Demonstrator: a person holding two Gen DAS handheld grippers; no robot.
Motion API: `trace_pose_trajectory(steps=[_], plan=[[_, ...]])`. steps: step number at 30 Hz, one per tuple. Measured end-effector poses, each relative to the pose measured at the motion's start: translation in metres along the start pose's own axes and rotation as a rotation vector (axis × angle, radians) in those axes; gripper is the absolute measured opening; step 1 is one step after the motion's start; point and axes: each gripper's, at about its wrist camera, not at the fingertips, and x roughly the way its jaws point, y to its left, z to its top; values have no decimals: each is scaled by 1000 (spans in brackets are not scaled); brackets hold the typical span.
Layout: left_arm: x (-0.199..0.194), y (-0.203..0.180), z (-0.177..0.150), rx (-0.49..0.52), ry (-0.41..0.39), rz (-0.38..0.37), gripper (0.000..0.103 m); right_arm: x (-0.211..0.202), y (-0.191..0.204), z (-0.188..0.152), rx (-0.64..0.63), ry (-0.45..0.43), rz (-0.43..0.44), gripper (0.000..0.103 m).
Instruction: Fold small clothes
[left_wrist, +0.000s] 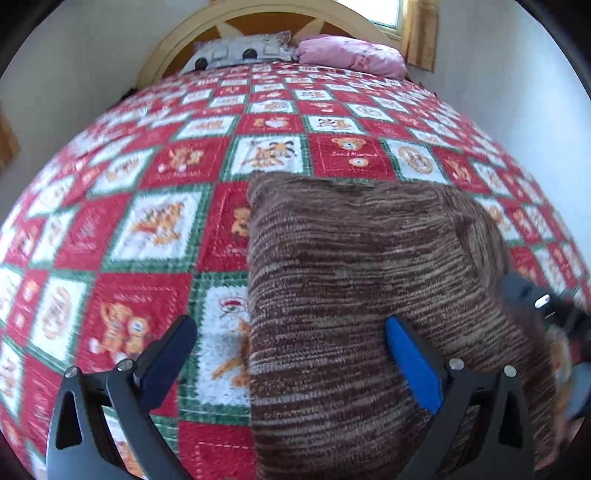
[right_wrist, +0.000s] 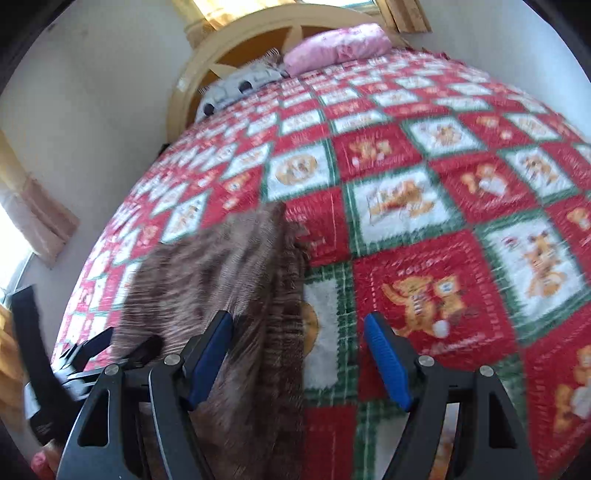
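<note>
Both my left fingers (left_wrist: 290, 363) and right fingers (right_wrist: 297, 356) stand apart, gripping nothing. The brown striped knit garment (left_wrist: 369, 295) lies on the quilted bed (left_wrist: 147, 229) as a neat rectangle, apparently folded already; perhaps one fold remains.

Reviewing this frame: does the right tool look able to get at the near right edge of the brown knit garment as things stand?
Probably yes. The right tool stands open over the brown knit garment, whose right edge runs between its fingers. Nothing lies on that edge, and the left tool is off to the other side.
</note>
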Motion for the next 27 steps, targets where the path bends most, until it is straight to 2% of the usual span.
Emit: trace_pose_trajectory(steps=[3,8,12,15,17,19,20,21,27], plan=[[5,9,-2,-65,16,-70,103,0,3,-5,-37,-21,-2,78],[2,4,-6,-57,-1,-64,103,-1,-4,-6,-10,-31,46,78],[1,5,-7,-66,-8,-70,103,3,13,-2,-85,0,31,77],[3,7,-6,-70,-13,-77,103,8,27,3,-140,27,57,75],[4,8,-5,-71,-16,-79,103,18,35,4,-180,56,28,73],[4,6,-5,-68,-18,-71,103,20,38,4,-198,55,27,59],[4,5,-5,-66,-19,-68,103,19,37,2,-197,48,57,52],[4,4,-5,-63,-21,-62,103,19,36,-1,-191,41,90,39],[5,1,-5,-51,-30,-52,103,15,39,-10,-208,-10,76,36]])
